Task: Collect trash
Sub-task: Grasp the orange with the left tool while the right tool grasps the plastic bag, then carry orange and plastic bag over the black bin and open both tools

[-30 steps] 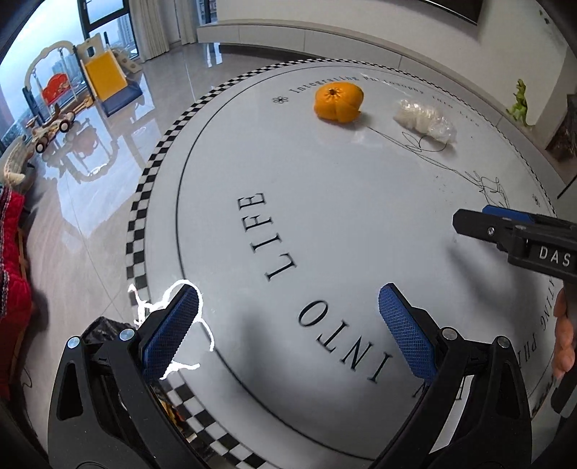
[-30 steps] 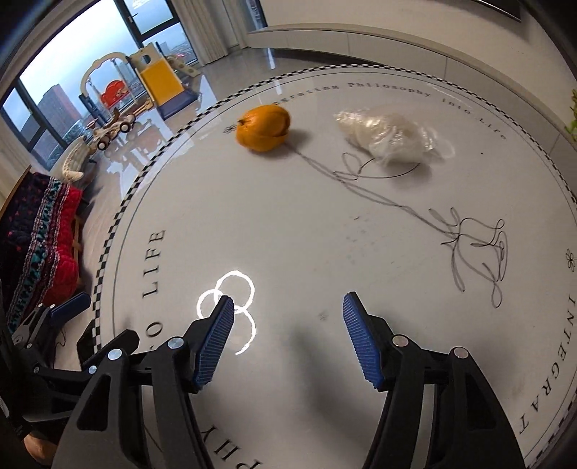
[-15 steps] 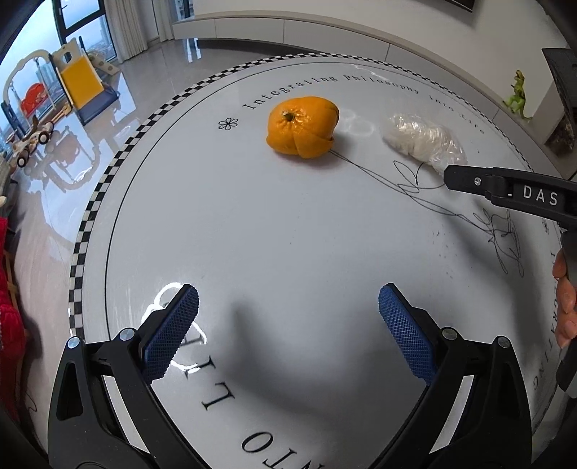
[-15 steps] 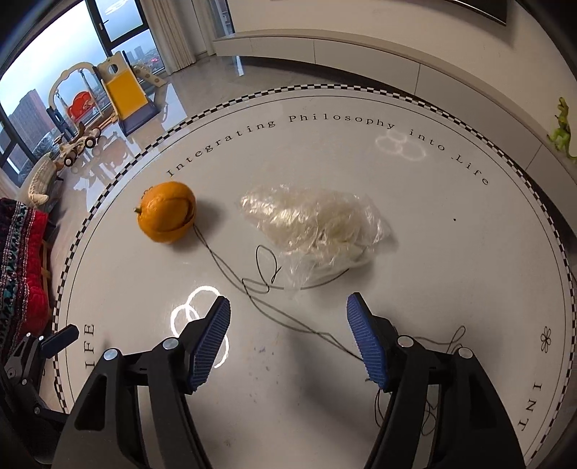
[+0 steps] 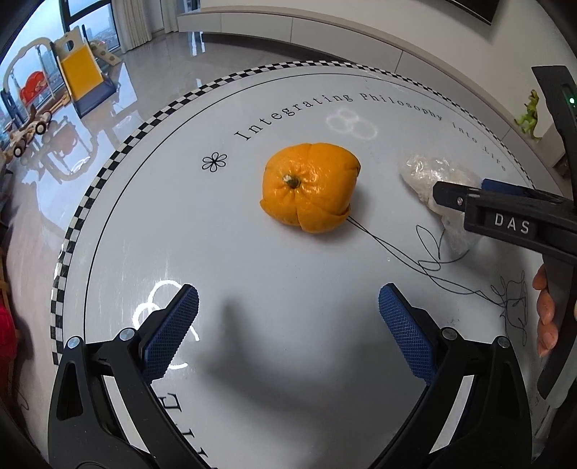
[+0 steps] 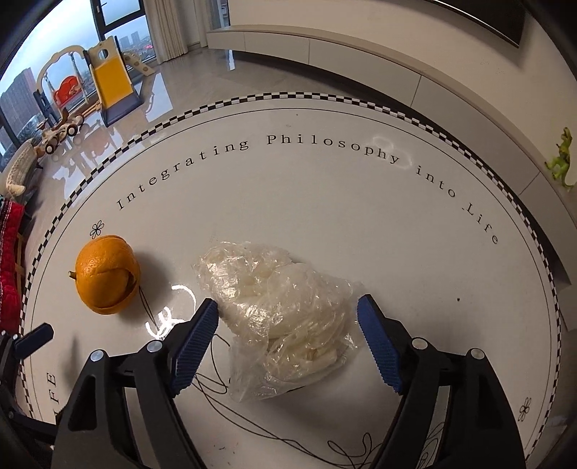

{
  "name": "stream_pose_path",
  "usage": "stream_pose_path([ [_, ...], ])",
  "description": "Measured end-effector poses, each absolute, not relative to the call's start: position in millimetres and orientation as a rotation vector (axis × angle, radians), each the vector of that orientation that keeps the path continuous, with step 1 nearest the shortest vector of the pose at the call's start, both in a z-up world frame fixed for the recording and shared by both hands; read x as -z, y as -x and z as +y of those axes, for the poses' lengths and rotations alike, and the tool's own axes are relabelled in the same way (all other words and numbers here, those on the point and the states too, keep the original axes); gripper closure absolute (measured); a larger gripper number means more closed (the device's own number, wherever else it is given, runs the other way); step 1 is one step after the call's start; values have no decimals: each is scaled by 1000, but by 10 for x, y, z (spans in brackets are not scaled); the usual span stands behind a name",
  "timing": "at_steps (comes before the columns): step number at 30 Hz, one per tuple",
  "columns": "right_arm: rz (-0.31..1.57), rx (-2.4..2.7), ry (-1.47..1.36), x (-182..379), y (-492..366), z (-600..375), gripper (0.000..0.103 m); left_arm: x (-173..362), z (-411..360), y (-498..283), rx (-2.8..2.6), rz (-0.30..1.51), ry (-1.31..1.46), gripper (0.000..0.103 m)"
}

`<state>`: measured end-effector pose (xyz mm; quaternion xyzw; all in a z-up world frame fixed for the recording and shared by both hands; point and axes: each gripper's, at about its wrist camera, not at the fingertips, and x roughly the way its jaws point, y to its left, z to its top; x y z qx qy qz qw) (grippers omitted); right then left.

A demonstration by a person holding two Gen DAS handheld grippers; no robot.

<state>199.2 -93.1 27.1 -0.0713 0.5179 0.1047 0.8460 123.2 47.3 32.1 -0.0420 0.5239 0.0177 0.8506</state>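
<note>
Round white table. Right gripper, jaws opening, straddles plastic bag; lower fully before closing. Left gripper spread, empty; orange peel at twelve o'clock.

A round white table with a checkered rim and printed lettering is seen on a glossy grey floor. Daylight is let in through tall windows at upper left; curtains hang beside them. A toy slide is parked near the glass. A low white cabinet runs along the wall. Green figurine, probably a dinosaur, at right.
</note>
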Motion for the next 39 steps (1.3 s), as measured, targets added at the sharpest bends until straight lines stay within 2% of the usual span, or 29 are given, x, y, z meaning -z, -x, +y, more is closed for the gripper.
stream_pose_path([
  [2, 1105, -252, 158, -223, -2017, -905, 27, -310, 490, -1317, -55, 1099, 86, 6],
  [4, 1122, -285, 130, -193, -2047, -928, 37, -308, 511, -1416, -63, 1092, 92, 6],
  [6, 1129, -303, 108, -196, -2056, -948, 42, -307, 547, -1510, -67, 1082, 91, 6],
  [15, 1113, -324, 87, -182, -2051, -1029, 42, -175, 580, -1883, -71, 1076, 90, 7],
  [17, 1115, -325, 77, -185, -2046, -1047, 41, -161, 581, -1911, -37, 1068, 104, 19],
  [18, 1115, -324, 77, -186, -2038, -1052, 41, -161, 580, -1926, -31, 1062, 109, 22],
  [19, 1115, -323, 78, -186, -2027, -1059, 41, -178, 577, -1937, -13, 1055, 114, 39],
  [20, 1116, -320, 77, -188, -2024, -1063, 41, -202, 558, -1939, -8, 1056, 112, 46],
  [28, 1121, -268, 40, -292, -1953, -1095, 49, -266, 472, -1679, 9, 1070, 90, 50],
  [39, 1085, -278, 11, -790, -1287, -1116, 49, -565, 353, -830, 44, 1026, 105, 50],
])
